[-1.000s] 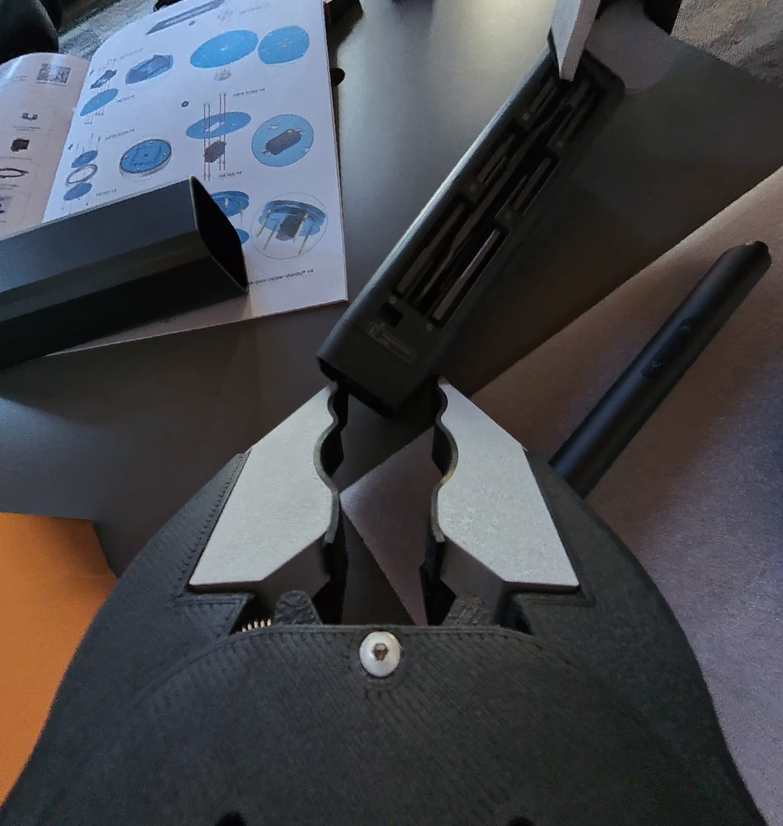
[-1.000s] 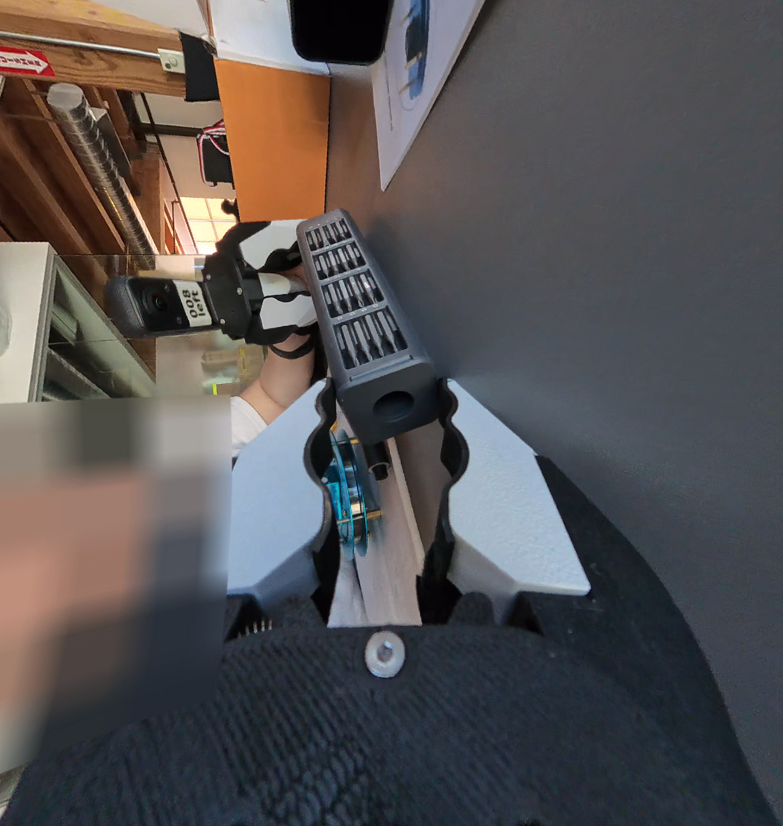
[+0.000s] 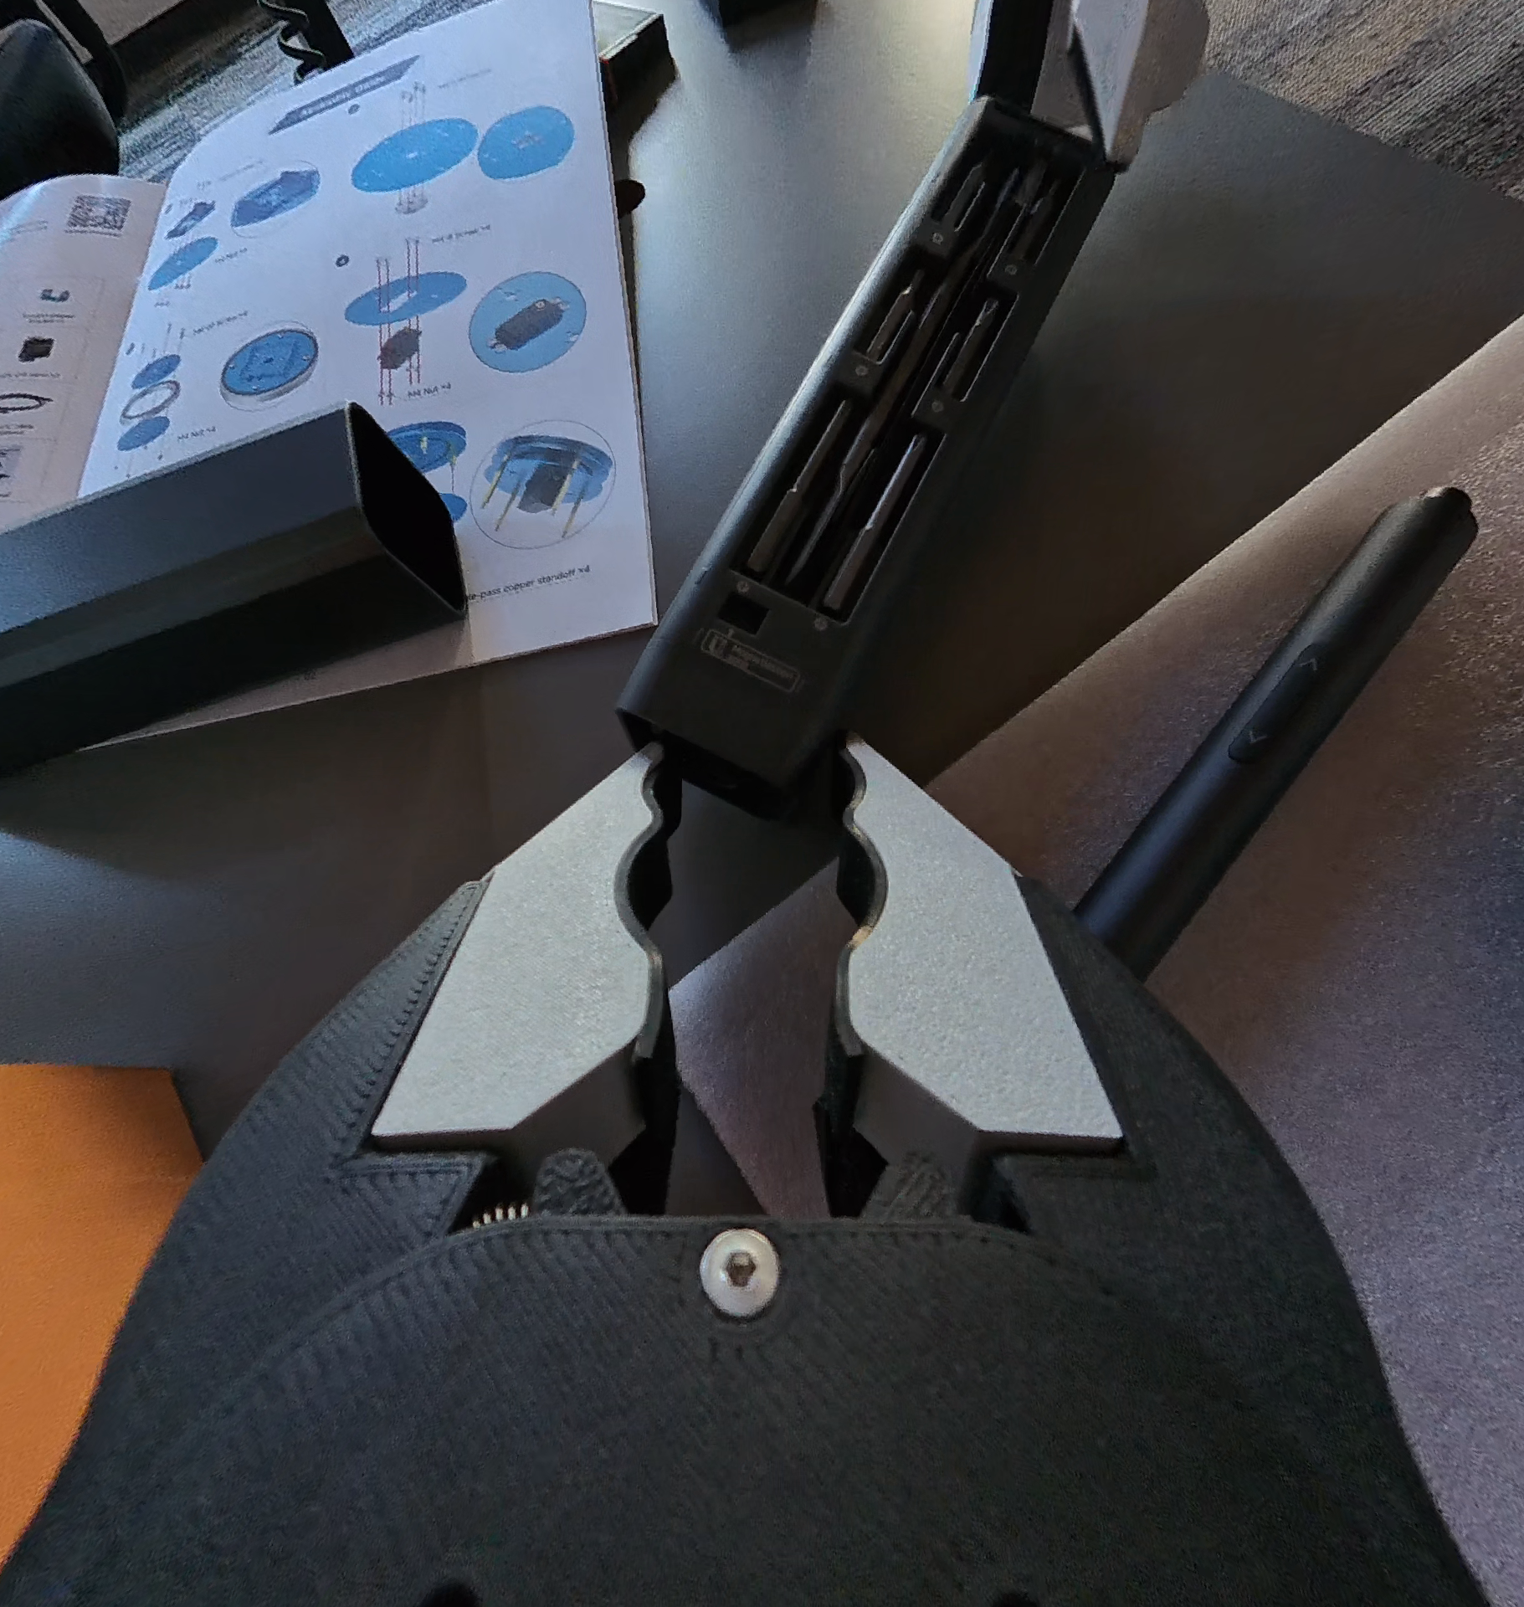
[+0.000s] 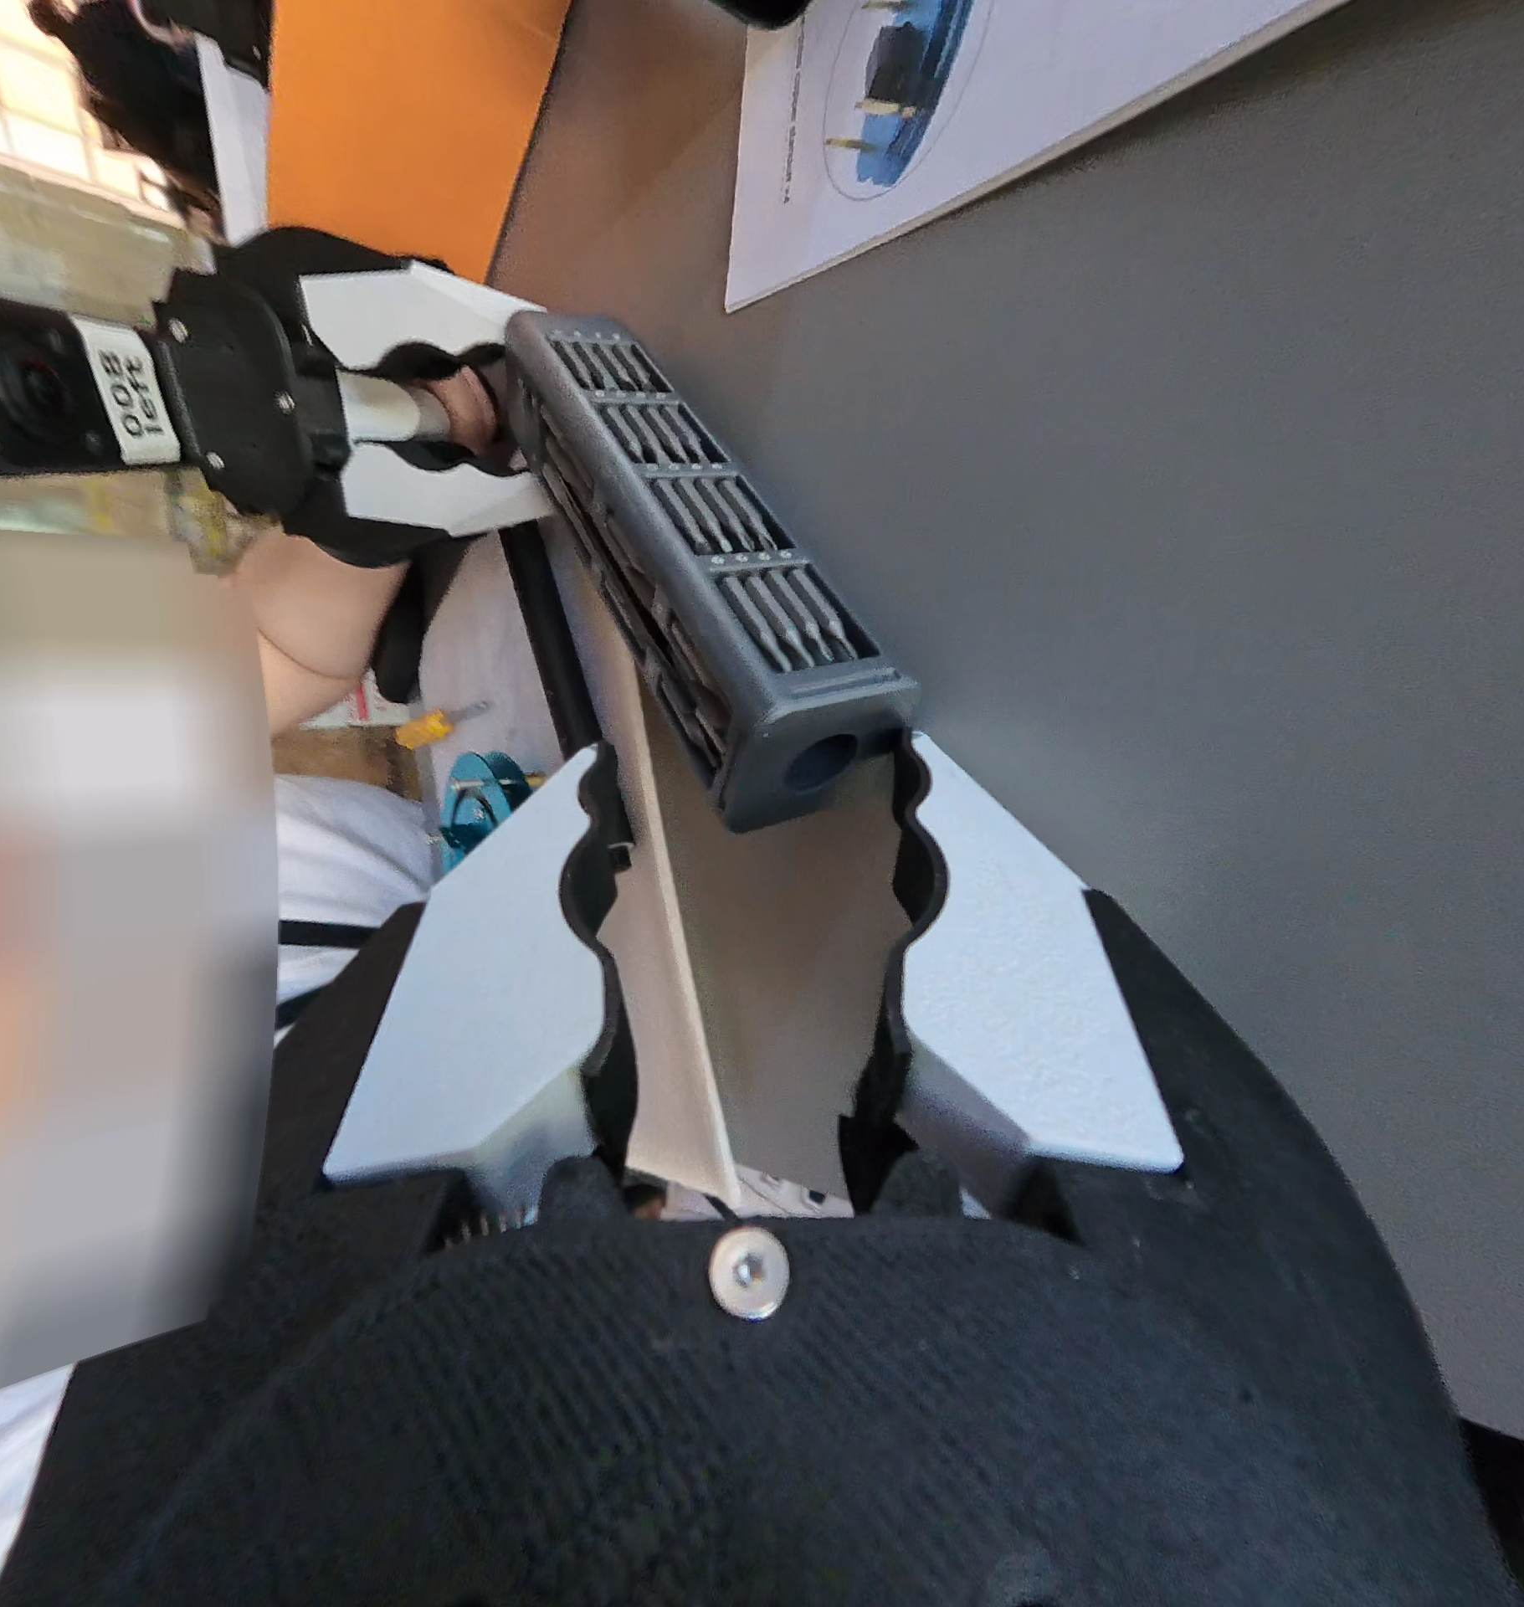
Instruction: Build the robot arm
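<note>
The left tool (image 3: 745, 778) is clamped on the near end of a long black bit holder (image 3: 862, 470), its two grey fingers (image 3: 558, 948) pressed against the holder's sides. The holder is lifted off the worktop (image 3: 349, 835) and slopes up and away from this tool. Rows of metal bits lie in its slotted faces.

The right tool (image 4: 745, 765) stands at the holder's (image 4: 706, 556) far end with its jaws spread wide. Its right finger (image 4: 1002, 948) touches or nearly touches the end face, which carries a round socket; its left finger stands clear of it. The left tool (image 4: 532, 426) shows at the opposite end in this view.

On the dark worktop, left of the holder, lies a hollow black sleeve (image 3: 184, 565) with its open end facing the holder. It rests partly on an open instruction booklet (image 3: 375, 287) printed with blue diagrams. To the right, a black pen-shaped driver (image 3: 1297, 704) lies on a grey mat (image 3: 1349, 1087). An orange surface (image 3: 54, 1235) lies at the near left.
</note>
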Demonstrator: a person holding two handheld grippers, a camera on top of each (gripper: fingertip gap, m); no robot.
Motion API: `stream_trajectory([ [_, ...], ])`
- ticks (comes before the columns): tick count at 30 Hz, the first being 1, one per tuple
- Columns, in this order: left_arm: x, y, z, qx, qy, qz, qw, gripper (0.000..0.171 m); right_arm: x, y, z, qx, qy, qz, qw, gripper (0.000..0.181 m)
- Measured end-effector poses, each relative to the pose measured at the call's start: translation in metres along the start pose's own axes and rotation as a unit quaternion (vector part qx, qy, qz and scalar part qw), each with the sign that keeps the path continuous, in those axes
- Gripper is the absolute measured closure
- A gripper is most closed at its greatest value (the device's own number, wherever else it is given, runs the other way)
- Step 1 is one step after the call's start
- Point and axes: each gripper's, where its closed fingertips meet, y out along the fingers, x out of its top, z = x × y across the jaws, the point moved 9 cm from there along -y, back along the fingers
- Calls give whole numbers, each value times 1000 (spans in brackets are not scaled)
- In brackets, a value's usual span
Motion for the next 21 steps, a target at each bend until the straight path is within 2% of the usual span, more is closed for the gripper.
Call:
stream_trajectory([
  [5,0,1,2,-5,-15,-3,1000,138,2,-2,5,-61,-66,31,995,116],
  [10,0,1,2,-4,-12,-4,1000,139,-1,-9,8,-134,-145,29,980,112],
  [15,0,1,3,4,-9,-5,1000,138,1,-10,10,-161,-300,-27,940,110],
  [18,-1,1,7,18,-17,-3,1000,139,2,-1,10,-178,-364,-37,913,105],
  [21,-2,0,10,24,-27,-2,999,142,1,8,17,-185,-389,-29,902,119],
])
